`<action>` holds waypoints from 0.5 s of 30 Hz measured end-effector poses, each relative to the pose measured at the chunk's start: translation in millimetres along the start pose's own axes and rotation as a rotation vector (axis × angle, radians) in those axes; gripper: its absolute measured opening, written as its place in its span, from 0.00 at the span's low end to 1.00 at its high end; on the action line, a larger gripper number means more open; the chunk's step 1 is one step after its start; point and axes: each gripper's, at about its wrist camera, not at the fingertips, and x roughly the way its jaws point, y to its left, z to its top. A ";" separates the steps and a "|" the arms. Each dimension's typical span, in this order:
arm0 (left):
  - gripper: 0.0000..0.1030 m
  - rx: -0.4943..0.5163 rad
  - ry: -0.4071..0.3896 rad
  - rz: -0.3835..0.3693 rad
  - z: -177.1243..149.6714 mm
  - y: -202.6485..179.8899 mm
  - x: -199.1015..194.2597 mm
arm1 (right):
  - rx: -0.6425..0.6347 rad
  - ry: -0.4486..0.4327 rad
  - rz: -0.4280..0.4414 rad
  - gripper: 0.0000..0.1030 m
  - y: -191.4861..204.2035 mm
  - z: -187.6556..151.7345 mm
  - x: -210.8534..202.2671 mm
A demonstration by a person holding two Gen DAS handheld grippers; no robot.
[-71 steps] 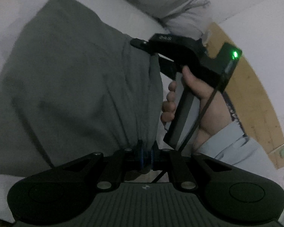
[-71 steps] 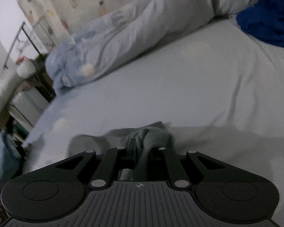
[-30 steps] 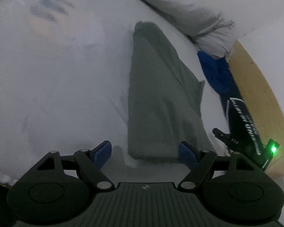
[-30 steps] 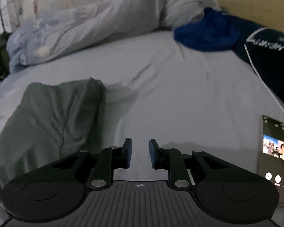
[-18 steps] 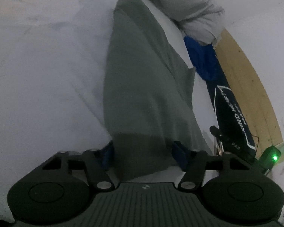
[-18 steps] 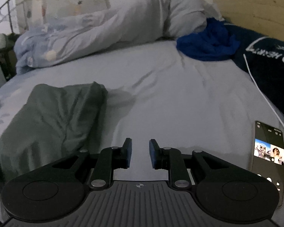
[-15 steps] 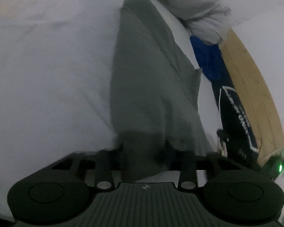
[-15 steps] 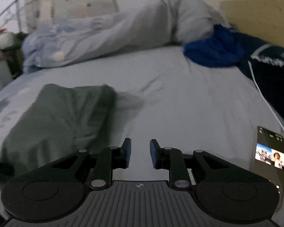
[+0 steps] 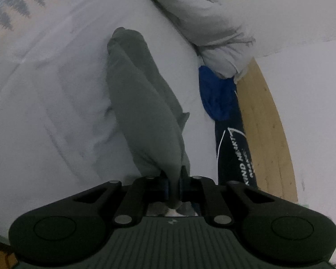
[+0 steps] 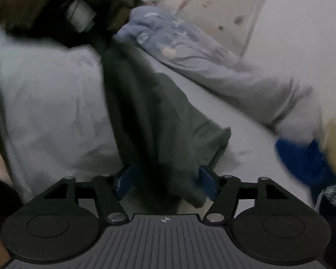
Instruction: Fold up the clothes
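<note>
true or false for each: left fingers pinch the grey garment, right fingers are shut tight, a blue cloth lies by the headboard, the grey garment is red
1. The left gripper pinches the grey garment: true.
2. The right gripper is shut tight: false; its fingers have just been opening and stand wide, the garment's end between them.
3. A blue cloth lies by the wooden headboard: true.
4. The garment is red: false, grey-green.

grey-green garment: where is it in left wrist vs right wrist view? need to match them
Left wrist: grey-green garment runs from upper centre down to the left gripper, jaws shut on its near end.
Right wrist: garment fills the centre, its edge between the open jaws of the right gripper.
Shared landmark: blue cloth, at right.
</note>
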 end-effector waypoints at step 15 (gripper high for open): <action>0.10 -0.138 -0.058 -0.039 0.5 -11.5 -1.0 | -0.239 0.040 -0.199 0.75 39.5 -0.1 34.3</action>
